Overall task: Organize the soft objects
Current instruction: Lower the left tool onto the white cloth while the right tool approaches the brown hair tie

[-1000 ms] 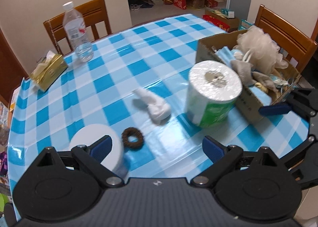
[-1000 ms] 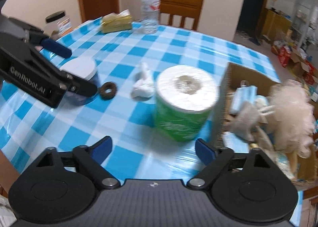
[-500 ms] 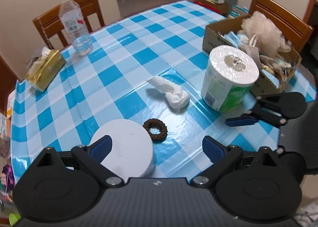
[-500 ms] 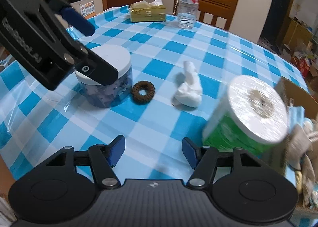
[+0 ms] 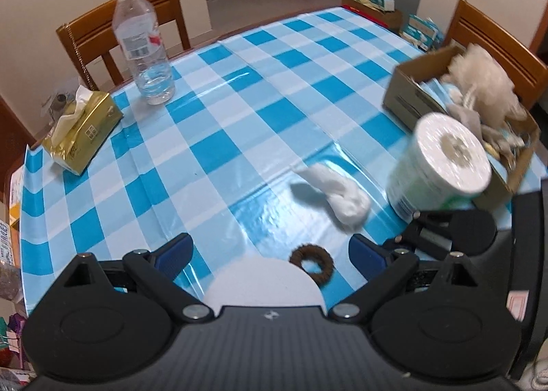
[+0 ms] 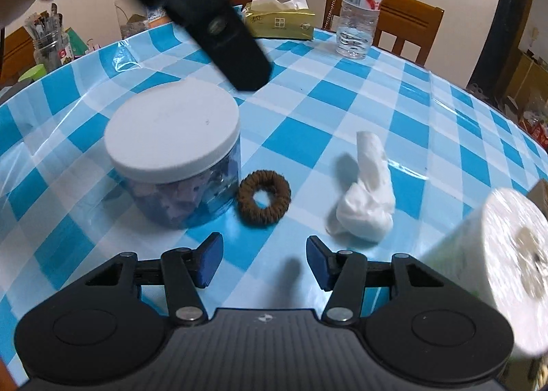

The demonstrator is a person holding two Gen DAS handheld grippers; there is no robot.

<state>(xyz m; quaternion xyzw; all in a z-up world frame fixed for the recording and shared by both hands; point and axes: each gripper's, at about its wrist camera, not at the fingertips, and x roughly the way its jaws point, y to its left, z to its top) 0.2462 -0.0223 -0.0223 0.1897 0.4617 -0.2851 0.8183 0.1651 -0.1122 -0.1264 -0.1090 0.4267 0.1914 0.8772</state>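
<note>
Left gripper [image 5: 270,250] wide open, empty, hanging over the white-lidded jar [image 6: 173,154]. Right gripper [image 6: 263,262] about half open, empty, aimed at the brown hair tie [image 6: 263,198] touching the jar near the table's front edge. White cloth wad [image 6: 368,199] just beside it. Paper roll [image 5: 441,170] and cardboard box [image 5: 421,82] of soft items at the right edge.

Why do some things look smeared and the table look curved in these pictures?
Left wrist view: the toilet paper roll and cardboard box are motion-blurred; glare streaks the tablecloth. Right wrist view: the left gripper smears overhead; fisheye bends the table edge.
</note>
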